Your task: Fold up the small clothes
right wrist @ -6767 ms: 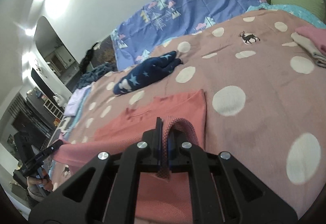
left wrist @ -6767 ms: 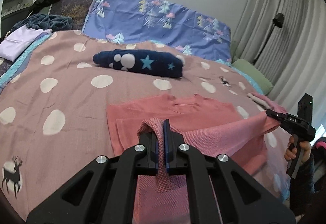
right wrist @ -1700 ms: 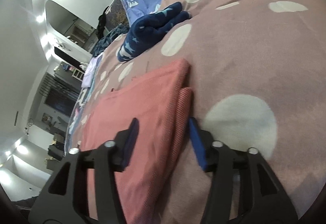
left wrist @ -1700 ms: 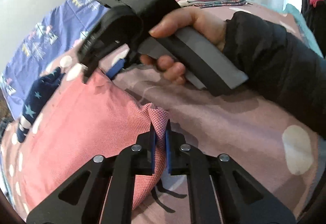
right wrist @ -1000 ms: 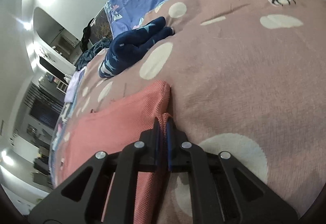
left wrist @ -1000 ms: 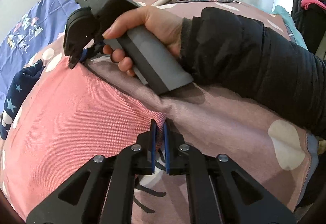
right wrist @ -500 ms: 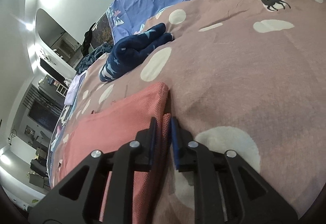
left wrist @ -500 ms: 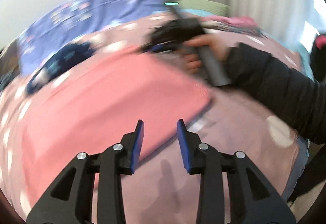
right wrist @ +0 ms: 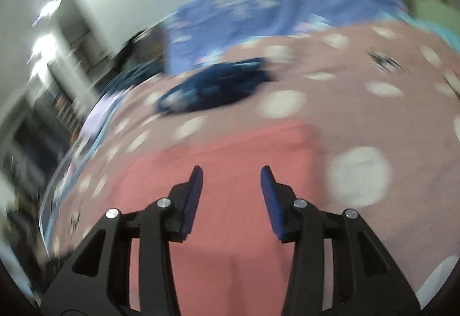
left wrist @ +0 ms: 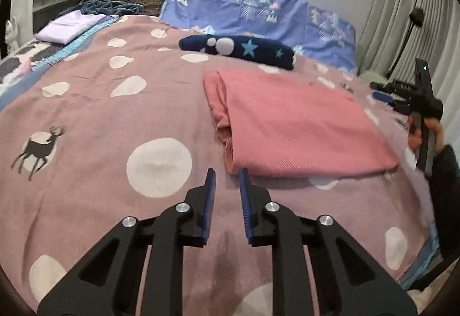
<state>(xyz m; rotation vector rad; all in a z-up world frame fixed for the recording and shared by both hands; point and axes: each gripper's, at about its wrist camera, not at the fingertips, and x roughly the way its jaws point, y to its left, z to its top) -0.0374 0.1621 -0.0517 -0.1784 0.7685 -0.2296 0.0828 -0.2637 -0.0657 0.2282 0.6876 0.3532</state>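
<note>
A pink garment [left wrist: 299,126] lies folded flat on the spotted pink bedspread [left wrist: 115,126]. My left gripper [left wrist: 227,181] is open and empty, just short of the garment's near left corner. My right gripper [right wrist: 231,178] is open and empty, held over the pink garment [right wrist: 235,149] in a blurred right wrist view. The right gripper also shows in the left wrist view [left wrist: 382,93] at the far right edge, beyond the garment, in a hand.
A folded navy star-patterned garment [left wrist: 238,50] lies behind the pink one, before a blue patterned pillow [left wrist: 258,11]. A lilac folded cloth [left wrist: 69,27] and dark clothes sit at the far left. Curtains and a lamp stand [left wrist: 408,37] are at the right.
Both grippers have let go of the pink garment and opened. The left one has swung away to the garment's left corner. The right one has pulled back and is moving fast.
</note>
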